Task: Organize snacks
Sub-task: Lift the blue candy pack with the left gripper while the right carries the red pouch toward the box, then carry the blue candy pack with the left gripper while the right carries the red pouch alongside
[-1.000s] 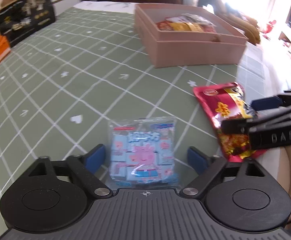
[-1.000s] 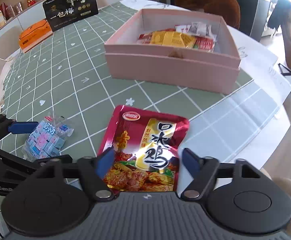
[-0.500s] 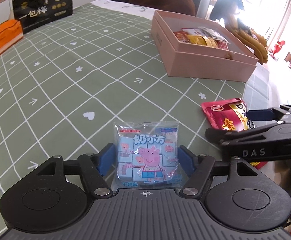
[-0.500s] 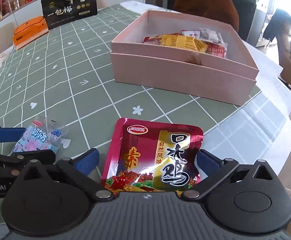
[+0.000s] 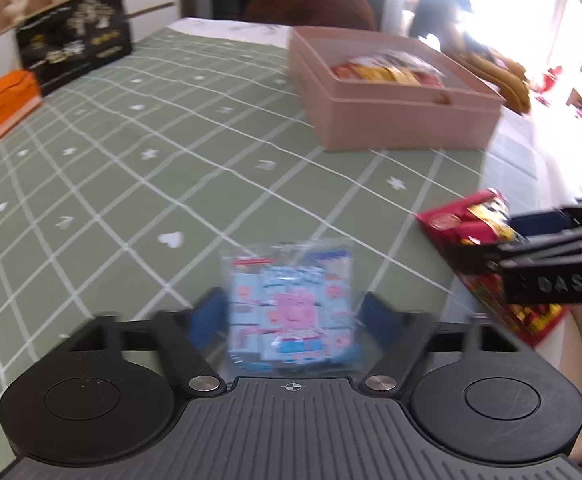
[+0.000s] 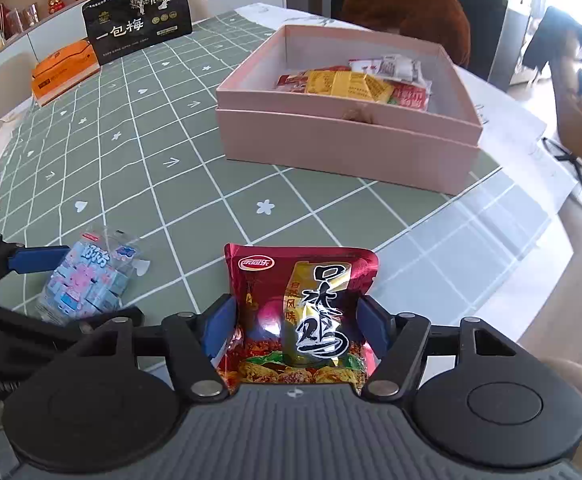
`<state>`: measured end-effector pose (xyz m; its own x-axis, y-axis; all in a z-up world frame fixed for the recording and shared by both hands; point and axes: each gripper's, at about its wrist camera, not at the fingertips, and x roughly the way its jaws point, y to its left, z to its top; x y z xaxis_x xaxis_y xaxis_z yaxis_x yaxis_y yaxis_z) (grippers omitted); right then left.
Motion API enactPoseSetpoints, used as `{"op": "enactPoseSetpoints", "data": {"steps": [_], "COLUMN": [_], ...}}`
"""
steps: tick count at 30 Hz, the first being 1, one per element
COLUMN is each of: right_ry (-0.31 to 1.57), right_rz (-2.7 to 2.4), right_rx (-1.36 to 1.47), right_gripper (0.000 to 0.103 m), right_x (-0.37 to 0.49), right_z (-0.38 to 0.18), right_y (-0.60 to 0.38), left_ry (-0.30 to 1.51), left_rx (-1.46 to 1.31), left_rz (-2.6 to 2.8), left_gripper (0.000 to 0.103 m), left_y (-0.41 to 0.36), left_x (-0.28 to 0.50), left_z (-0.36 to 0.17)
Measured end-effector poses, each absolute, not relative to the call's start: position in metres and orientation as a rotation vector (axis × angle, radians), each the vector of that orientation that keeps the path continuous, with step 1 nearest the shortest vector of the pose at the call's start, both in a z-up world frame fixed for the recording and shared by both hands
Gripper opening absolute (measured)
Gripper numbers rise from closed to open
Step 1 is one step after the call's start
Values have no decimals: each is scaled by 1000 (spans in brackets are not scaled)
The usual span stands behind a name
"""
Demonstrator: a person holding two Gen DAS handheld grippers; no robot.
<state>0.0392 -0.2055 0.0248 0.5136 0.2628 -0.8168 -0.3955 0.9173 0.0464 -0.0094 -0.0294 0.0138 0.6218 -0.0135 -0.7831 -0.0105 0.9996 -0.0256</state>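
Observation:
A clear bag of blue cartoon-pig milk cubes (image 5: 291, 308) lies on the green checked tablecloth (image 5: 171, 168). My left gripper (image 5: 293, 316) is closing, and its blue pads (image 5: 211, 316) touch both sides of the bag. The right wrist view shows the same bag (image 6: 87, 280) at lower left. A red snack pouch with gold lettering (image 6: 307, 304) bulges between the blue pads (image 6: 219, 324) of my right gripper (image 6: 295, 322), whose jaws are also closing and press on it. The pink box (image 6: 343, 152) behind holds several snack packets (image 6: 355, 84).
A black gift box (image 6: 139, 20) and an orange box (image 6: 67, 66) stand at the table's far left. A brown chair back (image 6: 411, 4) rises behind the pink box. The table's edge (image 6: 531, 272) runs close on the right.
Both grippers' jaws have drawn in onto their packs: the left from well apart to touching the blue bag, the right from wide open to pressing the red pouch, which now bulges.

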Motion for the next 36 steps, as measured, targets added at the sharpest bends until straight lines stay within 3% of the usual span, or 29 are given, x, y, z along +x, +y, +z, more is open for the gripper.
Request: {"op": "enactPoseSetpoints", "data": {"steps": [4, 5, 7, 8, 9, 12, 13, 14, 15, 17, 23, 29, 36], "right_ry": [944, 941, 921, 917, 914, 938, 960, 980, 997, 1003, 1015, 999, 1031], "right_rz": [391, 390, 388, 391, 396, 412, 422, 429, 425, 404, 380, 389, 468], "right_rx": [-135, -127, -112, -105, -103, -104, -97, -76, -58, -34, -88, -144, -232], "right_gripper": [62, 52, 44, 35, 19, 19, 22, 40, 67, 78, 86, 103, 99], "right_x": [34, 33, 31, 31, 32, 36, 38, 39, 39, 38, 30, 29, 37], "right_z": [29, 30, 38, 41, 44, 43, 41, 38, 36, 31, 19, 12, 14], "right_y": [-210, -211, -215, -217, -219, -220, -221, -223, -224, -224, -212, -200, -189], "left_ry": [905, 908, 913, 914, 914, 914, 914, 914, 915, 916, 915, 903, 890], "left_rx": [-113, -130, -158, -163, -162, -151, -148, -145, -142, -134, -117, -143, -181], "left_rz": [-22, -24, -31, -34, -34, -30, -29, -28, -26, -24, -13, -9, -17], "left_gripper": [65, 65, 65, 65, 65, 65, 65, 65, 65, 65, 65, 65, 65], "left_y": [-16, -14, -11, -11, -11, -14, -15, -15, -16, -17, -22, -20, -12], "left_x": [-8, -8, -9, -9, -10, -11, -11, -11, -11, -11, -10, -13, -17], "left_z": [17, 18, 19, 19, 19, 19, 19, 19, 19, 19, 18, 17, 18]}}
